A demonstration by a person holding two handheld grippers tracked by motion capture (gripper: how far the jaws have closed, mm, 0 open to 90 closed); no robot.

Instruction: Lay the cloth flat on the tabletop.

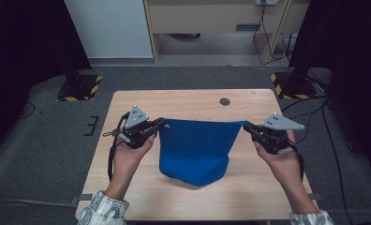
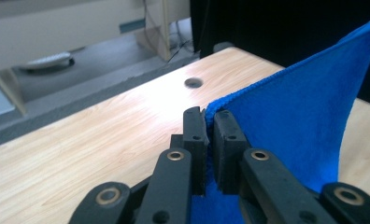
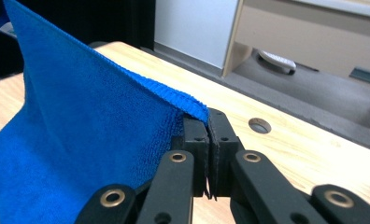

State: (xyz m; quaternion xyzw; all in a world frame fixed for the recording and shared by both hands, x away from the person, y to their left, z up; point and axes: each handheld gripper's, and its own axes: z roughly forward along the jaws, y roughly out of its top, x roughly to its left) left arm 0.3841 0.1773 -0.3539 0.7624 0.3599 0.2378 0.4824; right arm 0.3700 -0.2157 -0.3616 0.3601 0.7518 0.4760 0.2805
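Holding a blue cloth [image 1: 195,150] stretched between both grippers over the wooden table [image 1: 127,187]. Left gripper [image 1: 159,124] has its jaws pinched almost fully together on the cloth's top left corner; the left gripper view shows the hem [image 2: 210,112] sandwiched between the pads, a sliver of fabric thickness keeping them apart. Right gripper [image 1: 247,125] is the same on the top right corner, jaws nearly closed with the edge [image 3: 192,105] caught at the tips.

Top edge runs taut and roughly level between the two. Body of the cloth hangs down; its lower part rests bunched on the table near the front middle.

My read: this is the spread or fold step, with the cloth lifted by two corners.

Tips for doing it well:
- keep both pinches firm, since the grip sits right at the hem and a slip loses the corner
- hold both hands at equal height so the top edge stays level
- keep tension even; too much pull could drag the hem out of the right tips, where the bite looks shallow
- lift until the bottom clears the table before laying it down, otherwise the bunched part will crease under it
- lower the bottom edge first, then drag away to flatten
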